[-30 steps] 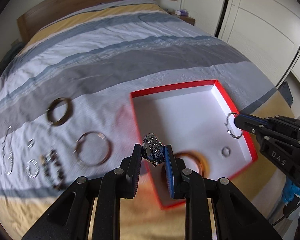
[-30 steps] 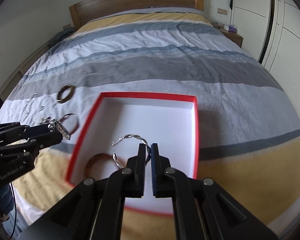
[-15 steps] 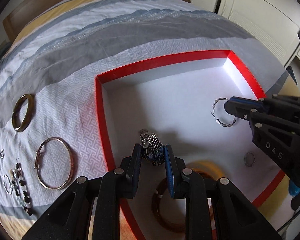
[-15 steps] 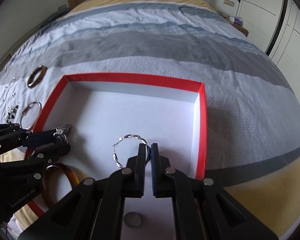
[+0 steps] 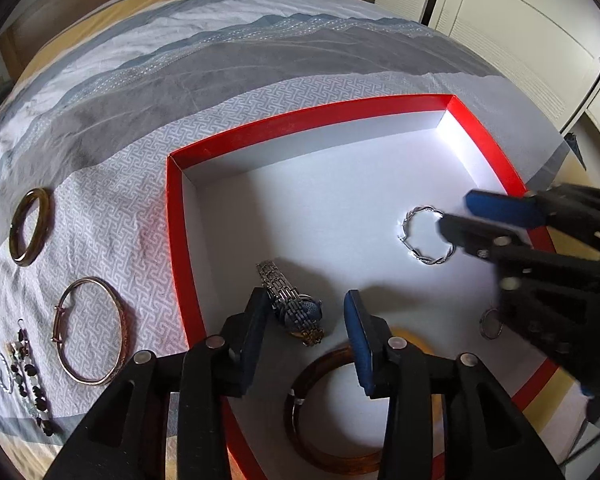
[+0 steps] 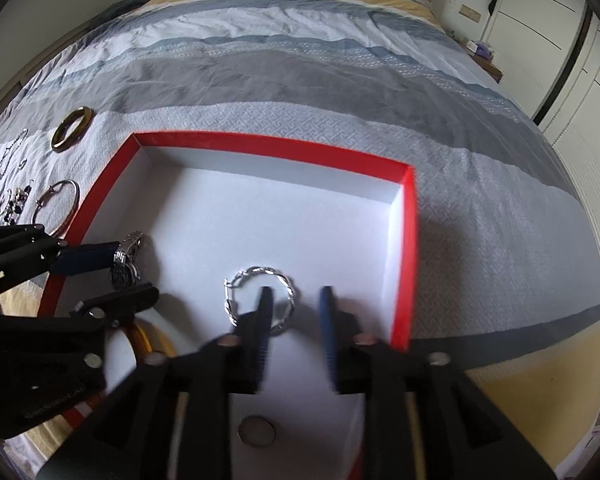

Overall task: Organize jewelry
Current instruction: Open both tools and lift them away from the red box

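Plainly, from the left wrist view, the left gripper (image 5: 306,312) stands apart over the red box (image 5: 175,216), and the watch (image 5: 296,308) lies on the white floor between its fingers, leaning near the left one. Lifting out carelessly could snag the band and drag the watch. The box also holds the twisted hoop (image 5: 426,236), an amber bangle (image 5: 332,412) and a small ring (image 5: 491,323). On the bedspread (image 5: 260,60) outside wait a gold bangle (image 5: 90,330), a dark bangle (image 5: 30,226) and beads (image 5: 30,380).

From the right wrist view, the right gripper (image 6: 296,300) is apart too, its left finger over the hoop (image 6: 260,296), which lies free on the floor. Pulling back low could hook it. Both grippers crowd the box and could bump.
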A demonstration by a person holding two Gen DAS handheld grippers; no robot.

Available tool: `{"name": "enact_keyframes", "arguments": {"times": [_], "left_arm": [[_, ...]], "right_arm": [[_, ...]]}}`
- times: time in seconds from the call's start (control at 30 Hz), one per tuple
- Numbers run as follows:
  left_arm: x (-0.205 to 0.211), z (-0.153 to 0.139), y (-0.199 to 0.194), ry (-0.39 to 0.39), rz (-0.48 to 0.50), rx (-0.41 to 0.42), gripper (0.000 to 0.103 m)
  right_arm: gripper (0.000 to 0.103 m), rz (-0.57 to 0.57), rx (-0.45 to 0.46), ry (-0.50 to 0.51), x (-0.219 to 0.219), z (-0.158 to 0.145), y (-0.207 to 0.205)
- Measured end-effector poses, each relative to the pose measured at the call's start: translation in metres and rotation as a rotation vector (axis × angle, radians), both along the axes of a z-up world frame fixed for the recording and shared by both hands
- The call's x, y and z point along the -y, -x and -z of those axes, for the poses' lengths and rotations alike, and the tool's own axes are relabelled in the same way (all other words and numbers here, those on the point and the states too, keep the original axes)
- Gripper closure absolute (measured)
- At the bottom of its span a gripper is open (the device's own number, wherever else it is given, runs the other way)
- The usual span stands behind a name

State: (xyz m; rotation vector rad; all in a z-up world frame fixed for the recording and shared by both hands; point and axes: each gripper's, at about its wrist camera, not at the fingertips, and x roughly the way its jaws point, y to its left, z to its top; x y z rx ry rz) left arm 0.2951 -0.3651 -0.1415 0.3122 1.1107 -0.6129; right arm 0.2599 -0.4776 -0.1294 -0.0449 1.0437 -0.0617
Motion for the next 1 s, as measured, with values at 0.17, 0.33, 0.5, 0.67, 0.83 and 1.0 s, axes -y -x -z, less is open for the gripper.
{"name": "enact_keyframes", "arguments": {"times": [0.17,0.33,0.5,0.67,0.83,1.0], "left_arm": [[-0.008,-0.017,0.007,0.037,-0.032,0.030,0.064],[-0.026,-0.064,0.026,0.119,-0.043,0.139,0.064],[-0.055,-0.103,0.045,0.124,-0.060,0.153,0.060],[-0.107,-0.131,0.070,0.155,-0.098,0.195,0.053],[-0.174,-0.149,0.084,0.168,-0.143,0.229,0.041],[-0.245,-0.158,0.095,0.173,-0.200,0.266,0.039]], "right_arm": [[0.077,0.027,0.056,0.011,0.009,-0.029,0.026],[0.077,0.087,0.110,-0.020,0.021,-0.062,0.057],[0.076,0.114,0.173,-0.045,0.012,-0.097,0.093],[0.075,0.111,0.202,-0.067,-0.015,-0.117,0.114],[0.069,0.106,0.225,-0.110,-0.057,-0.131,0.126],[0.068,0.097,0.229,-0.140,-0.101,-0.135,0.131]]}}
